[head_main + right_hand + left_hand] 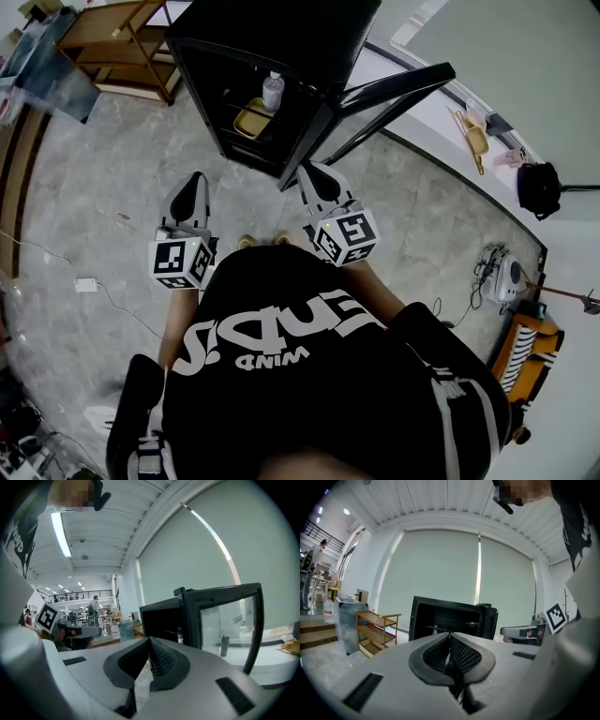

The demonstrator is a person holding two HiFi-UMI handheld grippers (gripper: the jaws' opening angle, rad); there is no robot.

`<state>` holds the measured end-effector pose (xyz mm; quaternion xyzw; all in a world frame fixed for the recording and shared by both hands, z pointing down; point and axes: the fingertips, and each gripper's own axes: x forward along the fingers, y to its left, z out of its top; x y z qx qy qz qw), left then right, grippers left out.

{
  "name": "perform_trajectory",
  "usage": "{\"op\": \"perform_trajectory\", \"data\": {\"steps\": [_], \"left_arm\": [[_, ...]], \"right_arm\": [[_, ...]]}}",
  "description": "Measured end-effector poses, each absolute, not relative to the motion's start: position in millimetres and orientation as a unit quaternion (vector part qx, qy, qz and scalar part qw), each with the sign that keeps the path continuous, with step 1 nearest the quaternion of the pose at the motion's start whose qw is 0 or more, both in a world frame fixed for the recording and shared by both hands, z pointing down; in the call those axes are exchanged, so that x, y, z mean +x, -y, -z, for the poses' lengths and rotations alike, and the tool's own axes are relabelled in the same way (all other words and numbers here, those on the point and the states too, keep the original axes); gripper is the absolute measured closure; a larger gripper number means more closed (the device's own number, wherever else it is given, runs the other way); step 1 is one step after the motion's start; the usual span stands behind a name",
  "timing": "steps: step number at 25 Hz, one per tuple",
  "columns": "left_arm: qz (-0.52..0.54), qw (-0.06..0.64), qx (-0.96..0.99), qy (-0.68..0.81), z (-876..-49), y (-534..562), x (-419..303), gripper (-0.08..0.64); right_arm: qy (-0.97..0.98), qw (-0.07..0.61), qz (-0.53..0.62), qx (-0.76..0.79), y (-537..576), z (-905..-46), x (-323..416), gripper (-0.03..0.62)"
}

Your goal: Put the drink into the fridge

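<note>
The black fridge (pixel 272 56) stands open ahead of me, its glass door (pixel 394 94) swung out to the right. A clear drink bottle (pixel 273 91) stands upright on a shelf inside, above a yellow tray (pixel 251 118). My left gripper (pixel 195 180) and right gripper (pixel 310 172) hover side by side in front of the fridge, well short of it. Both are shut with nothing between the jaws. In the left gripper view the left gripper (pixel 450 637) points at the fridge (pixel 450 618). From the right gripper (pixel 150 641), the bottle (pixel 180 635) shows beside the door (pixel 229 620).
A wooden shelf cart (pixel 117 42) stands left of the fridge. A white cable and plug (pixel 86 284) lie on the grey floor at left. A black bag (pixel 537 187), a white device (pixel 506 272) and an orange rack (pixel 530 352) sit along the right wall.
</note>
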<state>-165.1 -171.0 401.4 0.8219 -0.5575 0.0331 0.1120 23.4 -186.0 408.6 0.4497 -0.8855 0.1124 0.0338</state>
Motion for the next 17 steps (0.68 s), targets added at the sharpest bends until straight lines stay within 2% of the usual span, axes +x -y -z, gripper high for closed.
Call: {"op": "perform_trajectory", "data": {"steps": [17], "left_arm": [[-0.034, 0.118, 0.817, 0.564, -404.2, 174.7, -165.3, 0.551]], "right_arm": [[0.888, 0.032, -0.118, 0.443, 188.7, -411.4, 24.8, 0.569]]}}
